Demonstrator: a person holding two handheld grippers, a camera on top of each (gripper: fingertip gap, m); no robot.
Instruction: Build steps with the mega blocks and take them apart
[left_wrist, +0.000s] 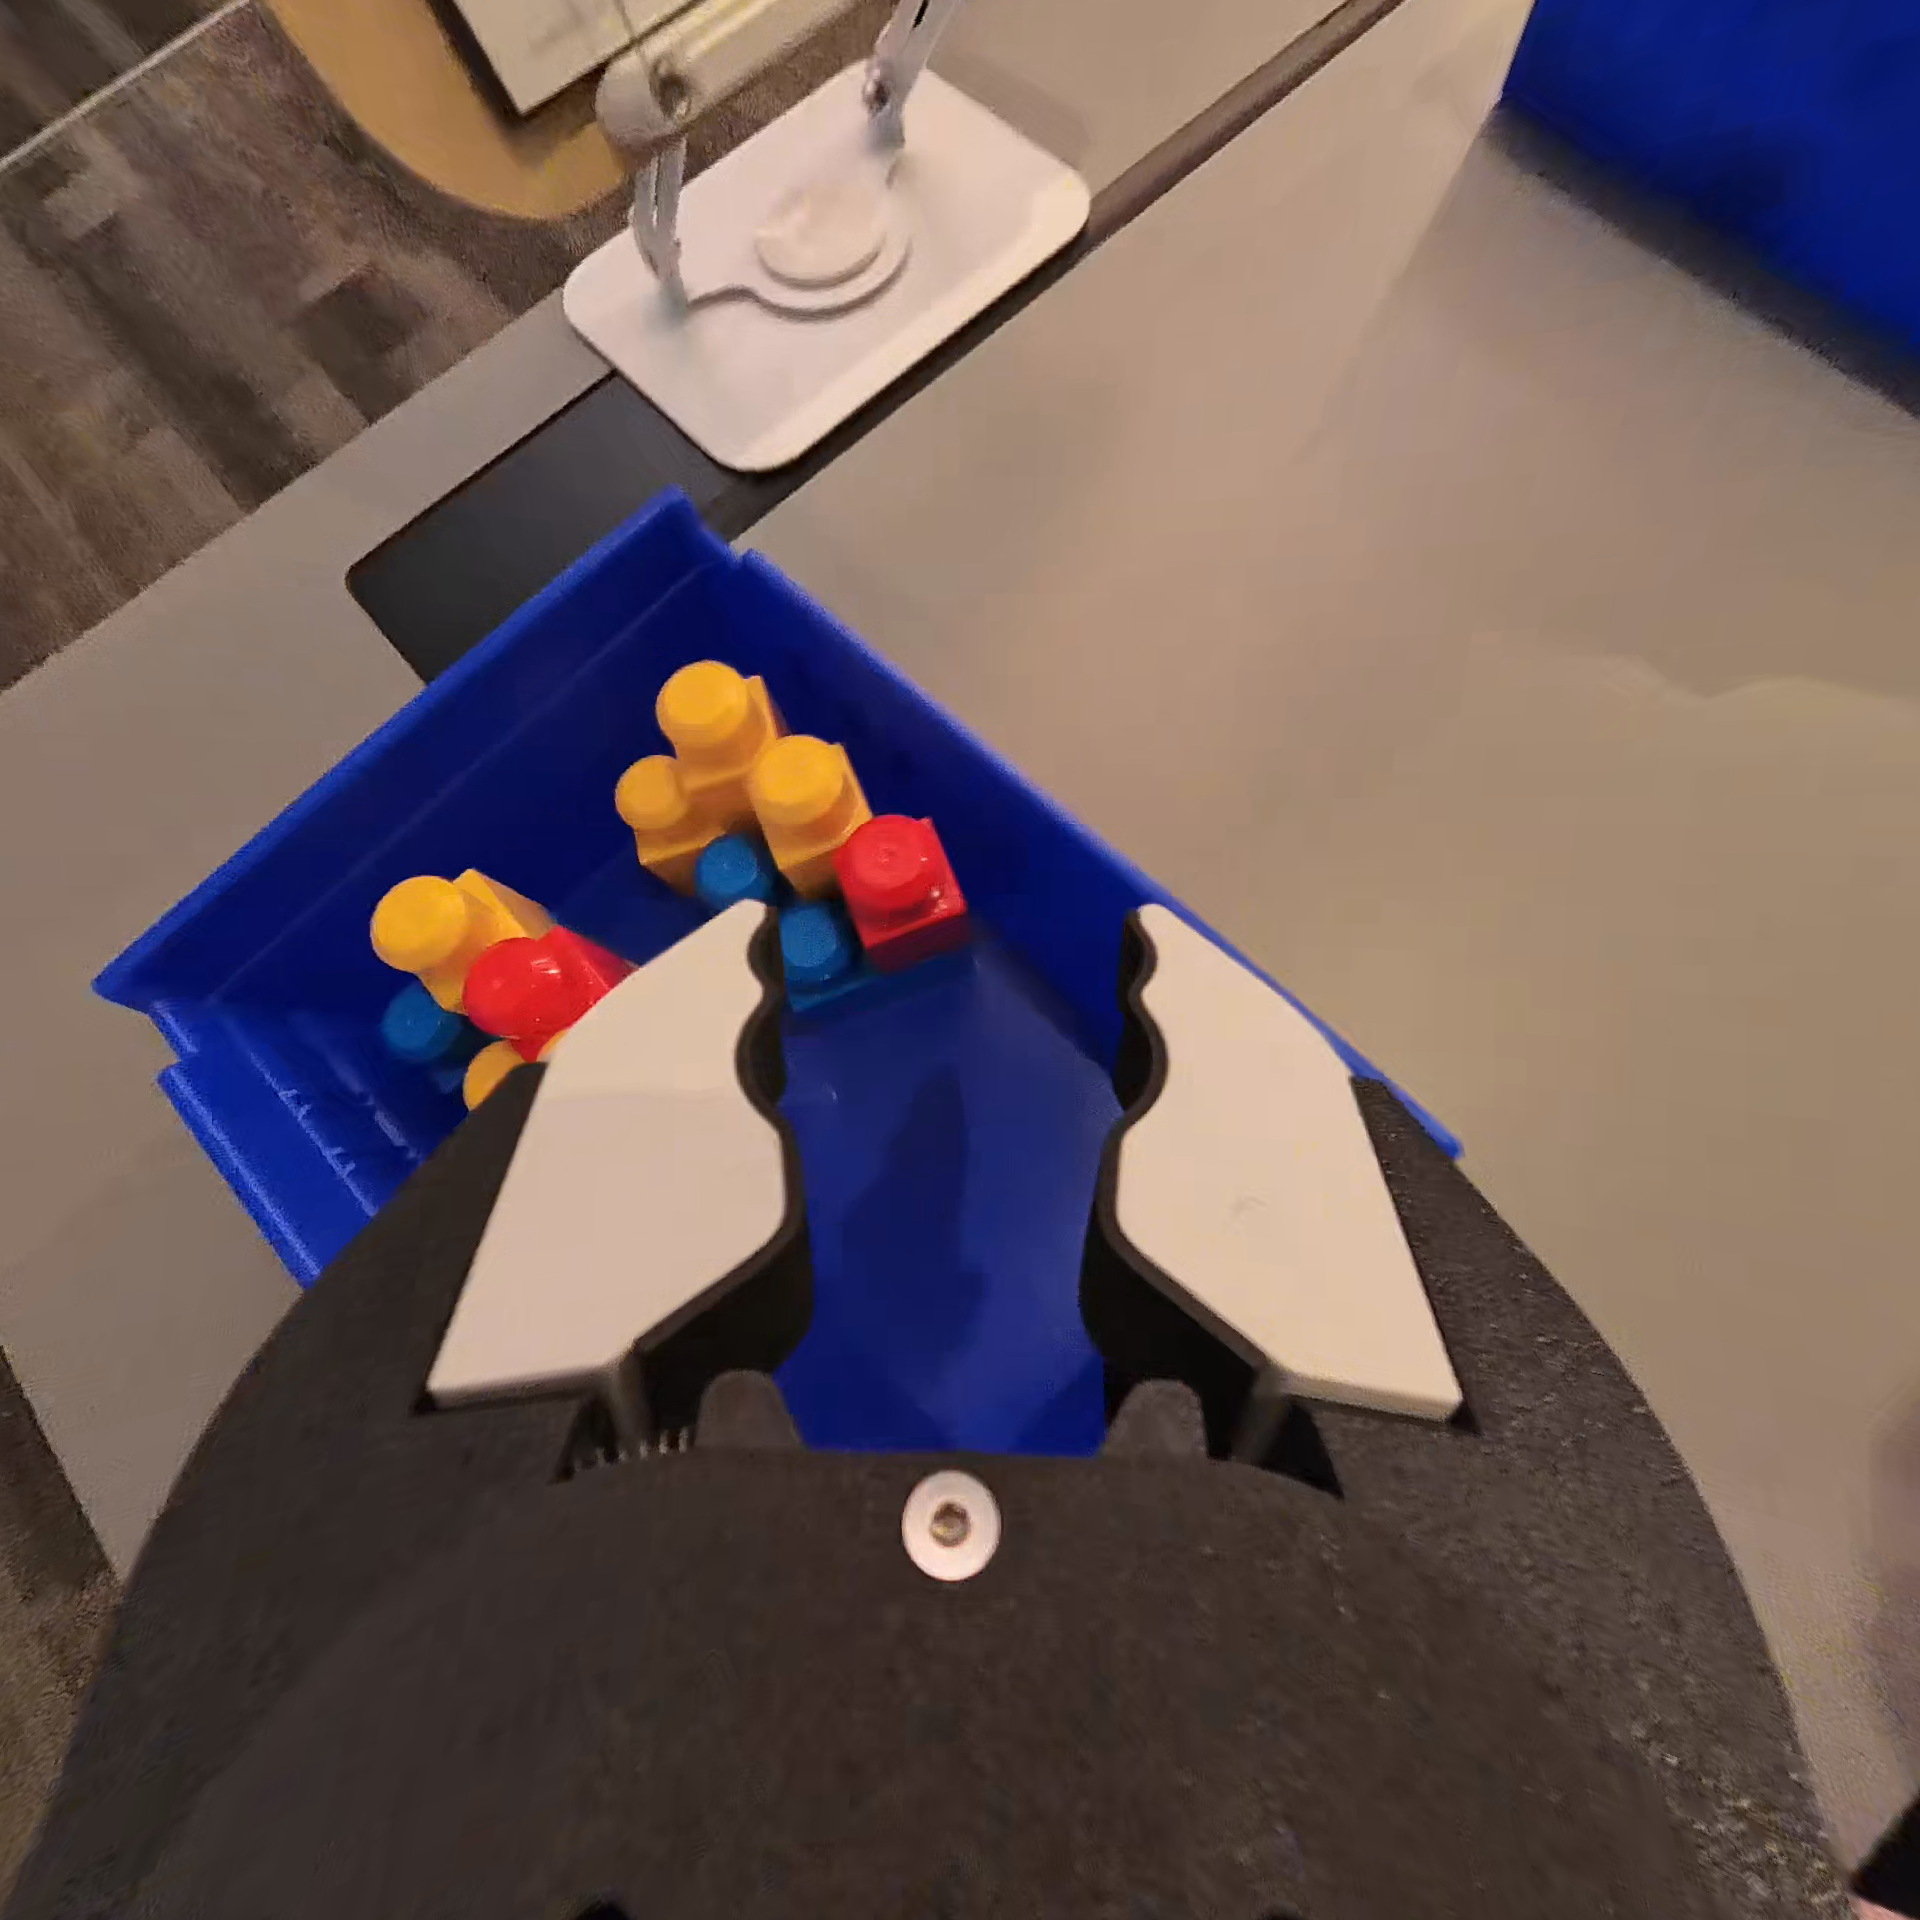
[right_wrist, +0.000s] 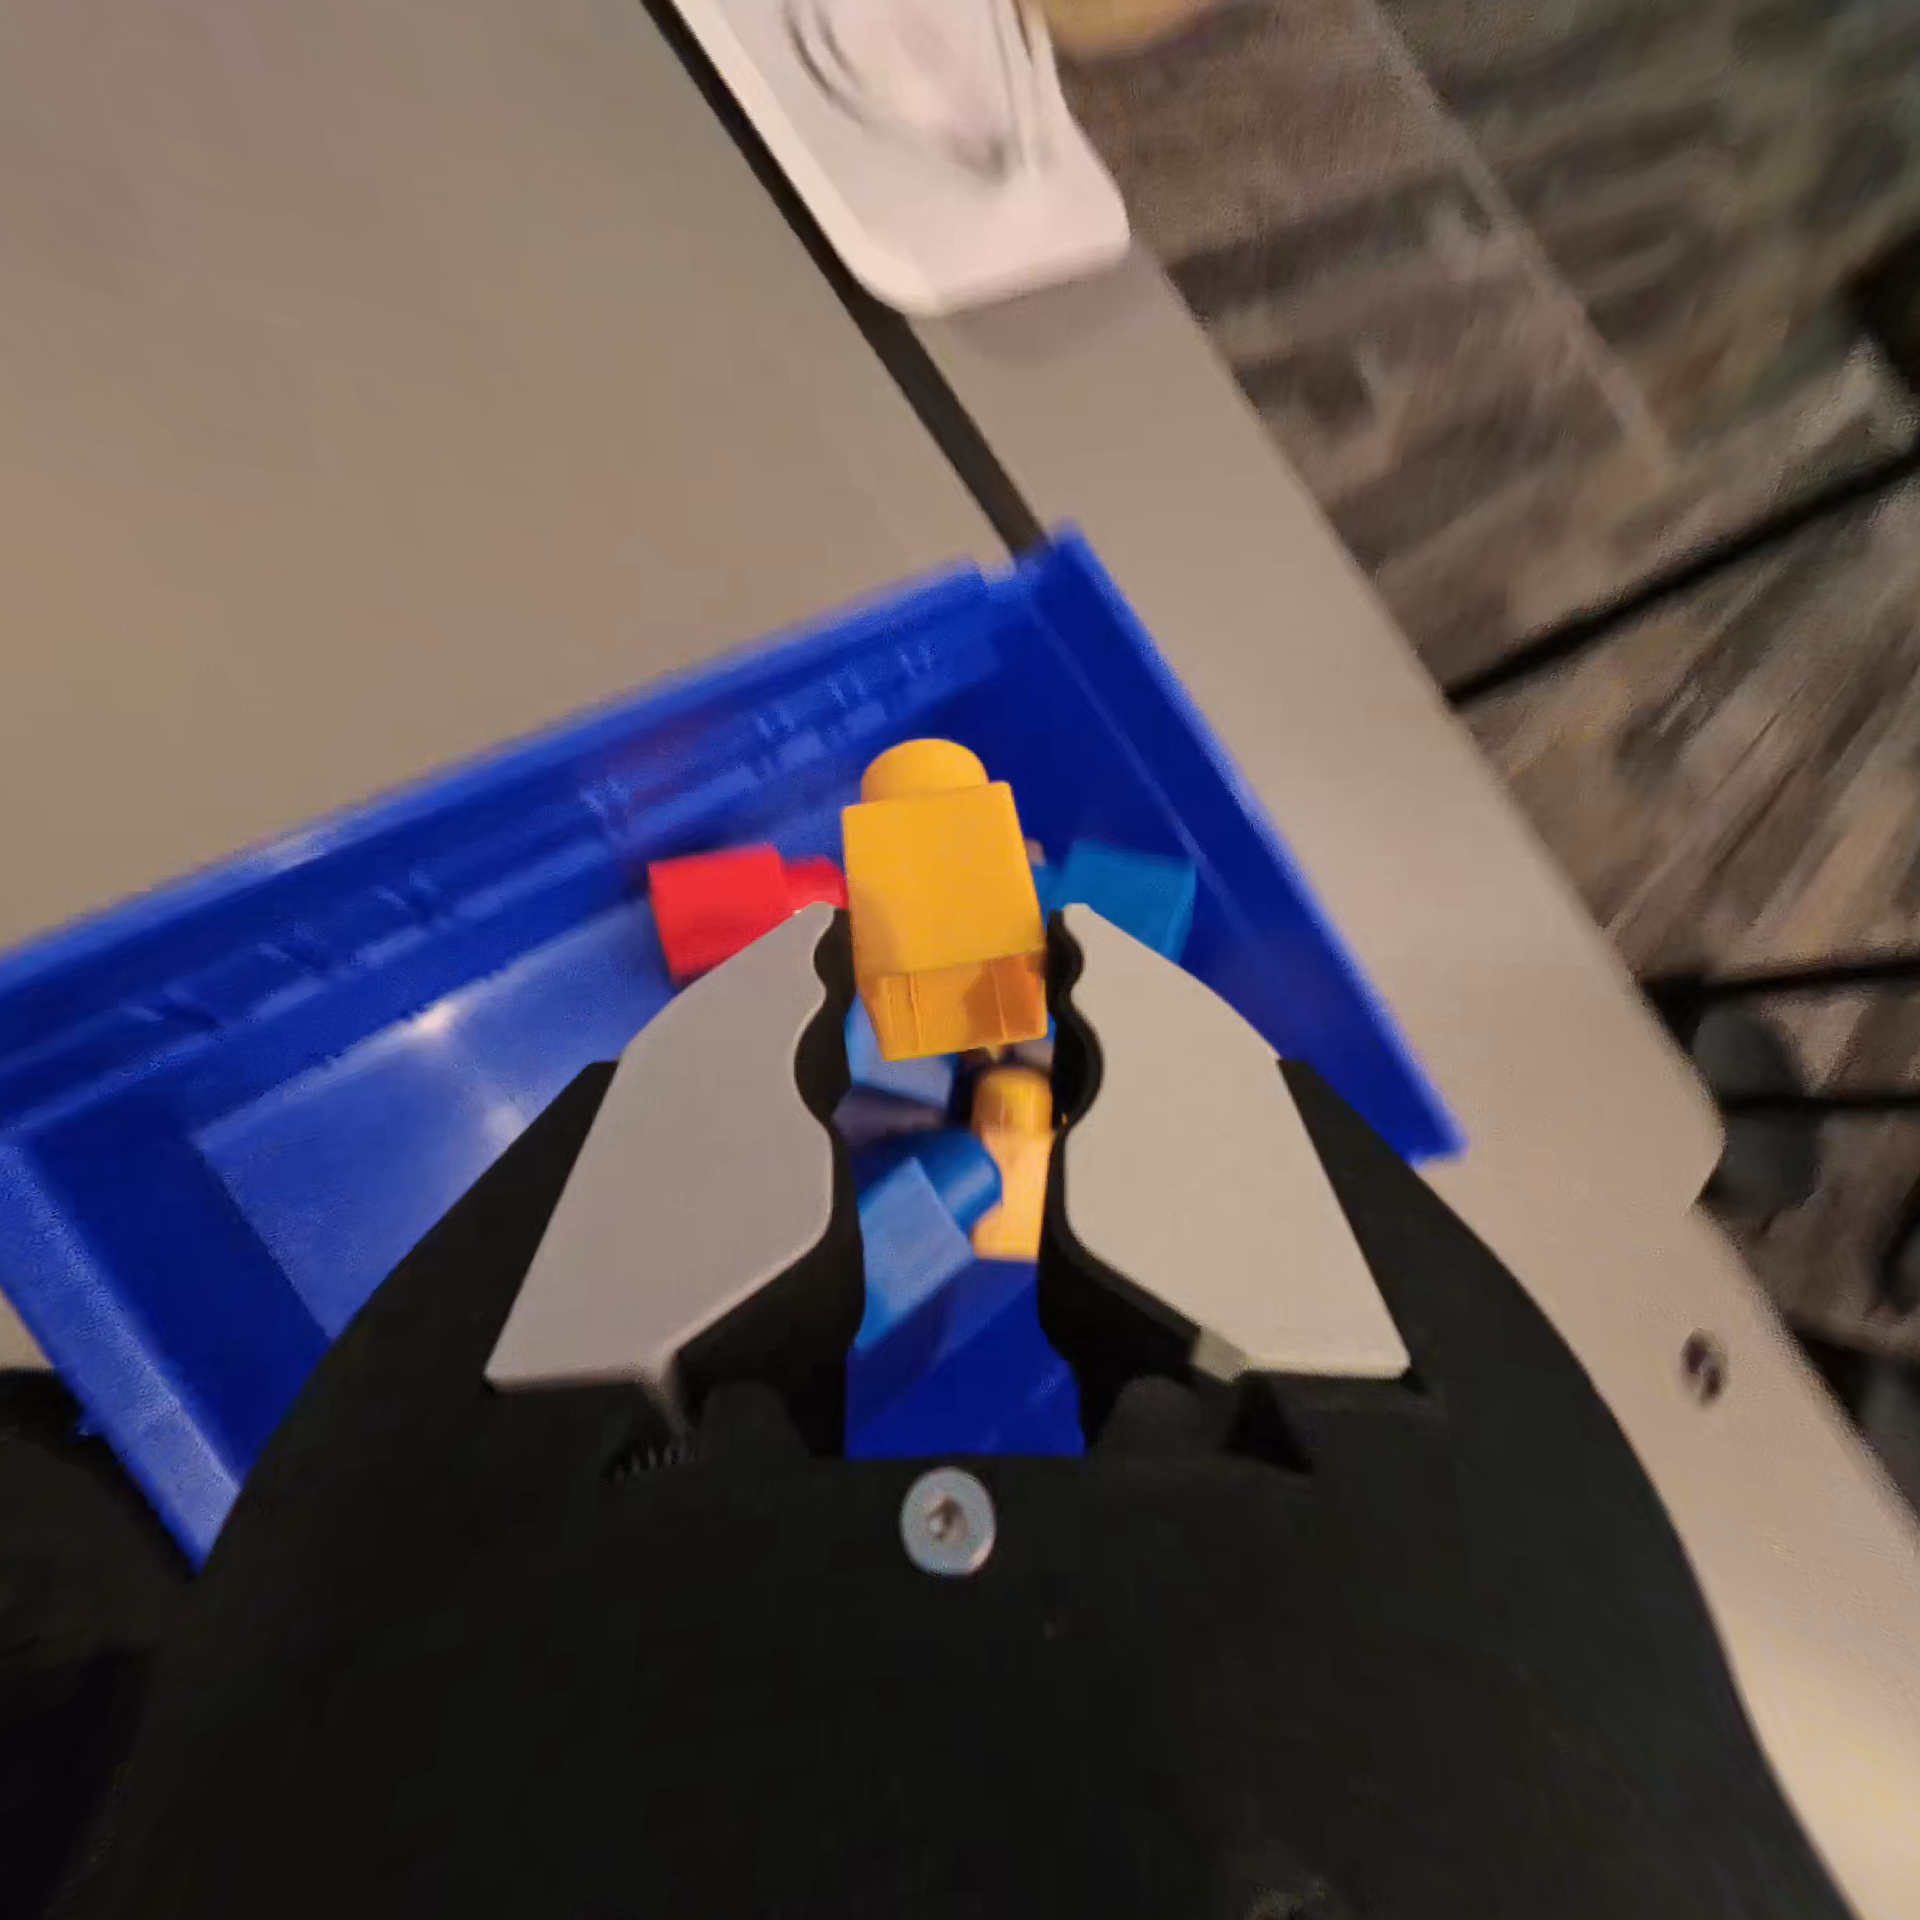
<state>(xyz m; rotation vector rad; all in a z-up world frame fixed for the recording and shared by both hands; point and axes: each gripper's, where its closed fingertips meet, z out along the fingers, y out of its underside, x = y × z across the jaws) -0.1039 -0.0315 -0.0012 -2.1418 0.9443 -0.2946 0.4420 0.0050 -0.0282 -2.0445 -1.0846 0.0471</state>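
In the left wrist view a blue bin (left_wrist: 582, 665) on the grey table holds yellow blocks (left_wrist: 727, 774), a red block (left_wrist: 899, 888), blue blocks (left_wrist: 816, 951) and a second heap with a red block (left_wrist: 530, 987). My left gripper (left_wrist: 945, 914) is open and empty, low over the bin's bare floor, its left finger (left_wrist: 665, 1091) close to the blocks. In the right wrist view my right gripper (right_wrist: 940, 914) is shut on a single-stud yellow block (right_wrist: 940, 904), held above a blue bin (right_wrist: 416, 852). Below lie a red block (right_wrist: 717, 914), blue blocks (right_wrist: 920, 1216) and another yellow block (right_wrist: 1013, 1164).
A white stand base (left_wrist: 831, 281) sits at the table's far edge, also blurred in the right wrist view (right_wrist: 935, 135). A dark plate (left_wrist: 499, 561) lies behind the bin. Another blue object (left_wrist: 1745, 135) is at the top right. Carpeted floor (right_wrist: 1610, 416) lies beyond the table edge. The gap from one gripper's tips to the other's is roughly 55 cm.
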